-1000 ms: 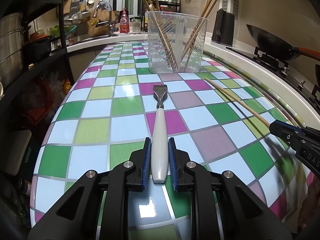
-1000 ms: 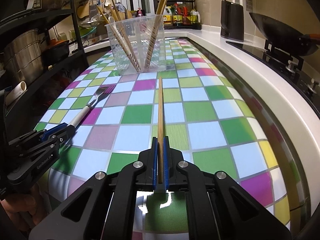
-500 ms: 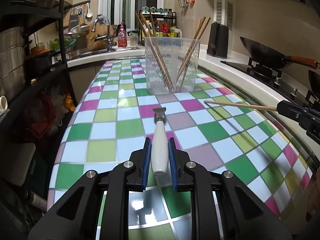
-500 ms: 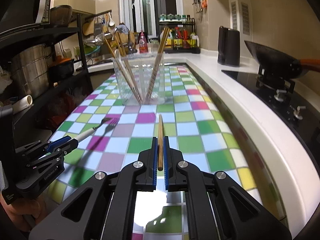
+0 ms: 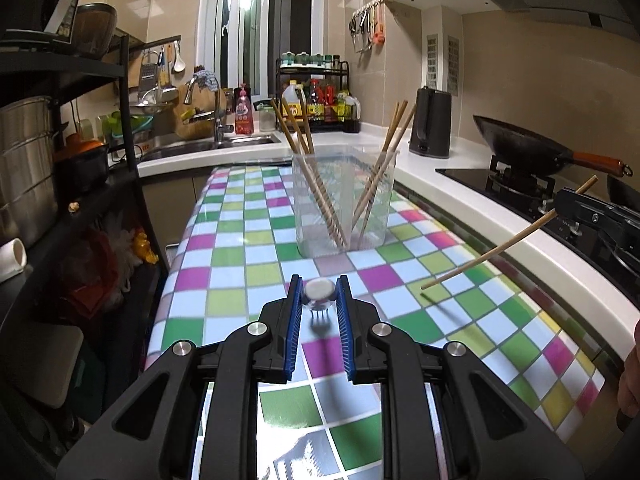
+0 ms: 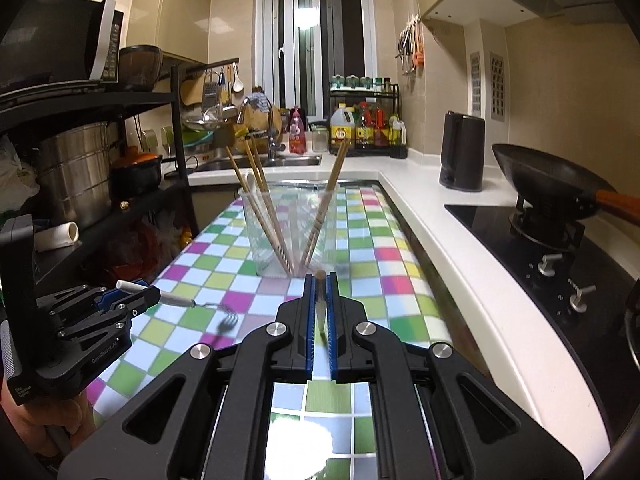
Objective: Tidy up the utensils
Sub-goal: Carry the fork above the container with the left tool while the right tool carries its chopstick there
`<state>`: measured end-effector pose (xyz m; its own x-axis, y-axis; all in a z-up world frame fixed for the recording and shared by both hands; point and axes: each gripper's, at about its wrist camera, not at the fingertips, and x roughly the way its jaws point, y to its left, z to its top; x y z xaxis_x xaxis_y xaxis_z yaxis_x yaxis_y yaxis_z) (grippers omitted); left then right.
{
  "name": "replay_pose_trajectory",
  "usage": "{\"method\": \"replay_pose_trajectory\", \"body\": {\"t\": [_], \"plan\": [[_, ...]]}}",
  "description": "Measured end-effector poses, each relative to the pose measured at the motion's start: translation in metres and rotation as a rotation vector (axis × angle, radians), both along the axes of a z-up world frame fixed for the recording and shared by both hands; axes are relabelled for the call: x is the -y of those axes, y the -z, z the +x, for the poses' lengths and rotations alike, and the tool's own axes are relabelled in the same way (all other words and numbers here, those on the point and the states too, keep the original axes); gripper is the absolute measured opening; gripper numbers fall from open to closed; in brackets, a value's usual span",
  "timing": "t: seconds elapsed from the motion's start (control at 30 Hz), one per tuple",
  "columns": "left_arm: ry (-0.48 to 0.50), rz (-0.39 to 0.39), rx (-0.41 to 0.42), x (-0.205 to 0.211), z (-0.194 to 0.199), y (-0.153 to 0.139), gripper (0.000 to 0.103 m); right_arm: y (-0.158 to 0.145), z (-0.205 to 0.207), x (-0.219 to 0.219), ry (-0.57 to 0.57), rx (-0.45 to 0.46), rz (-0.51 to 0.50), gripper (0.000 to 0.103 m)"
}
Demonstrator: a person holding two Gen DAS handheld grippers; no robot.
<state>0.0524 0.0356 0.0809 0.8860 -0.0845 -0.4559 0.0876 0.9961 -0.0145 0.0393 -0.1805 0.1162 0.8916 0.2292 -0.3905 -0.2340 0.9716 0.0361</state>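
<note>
My left gripper (image 5: pixel 319 294) is shut on a white-handled fork (image 5: pixel 319 295), held in the air with its tines pointing down at the checkered tablecloth (image 5: pixel 248 276). The fork also shows in the right wrist view (image 6: pixel 180 301), sticking out of the left gripper (image 6: pixel 132 294). My right gripper (image 6: pixel 320 286) is shut on a wooden chopstick (image 6: pixel 320 280), lifted and tilted tip-down; in the left wrist view the chopstick (image 5: pixel 492 252) slants down to the left from the right gripper (image 5: pixel 560 204). A clear plastic cup (image 5: pixel 344 204) holding several chopsticks stands ahead, mid-table.
A white counter edge (image 6: pixel 460 264) runs along the right, with a stove and black wok (image 6: pixel 548 180) beyond it. A black kettle (image 5: pixel 434 124) stands at the back right. A black shelf rack with steel pots (image 6: pixel 76 172) borders the left. The sink (image 5: pixel 208 144) lies at the back.
Both grippers have lifted off the table. The fork and the chopstick, flat on the cloth a second ago, now hang in the air tilted tip-down.
</note>
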Motion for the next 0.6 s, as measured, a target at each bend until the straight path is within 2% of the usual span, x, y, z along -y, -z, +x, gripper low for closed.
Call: {"method": "replay_pose_trajectory", "body": {"t": [0.27, 0.6], "plan": [[0.028, -0.036, 0.003, -0.007, 0.012, -0.030, 0.017, -0.034, 0.007, -0.004, -0.029, 0.051, -0.001, 0.005], [0.052, -0.068, -0.012, -0.008, 0.025, -0.049, 0.017, -0.056, 0.030, -0.014, -0.065, 0.002, -0.014, 0.006]]}}
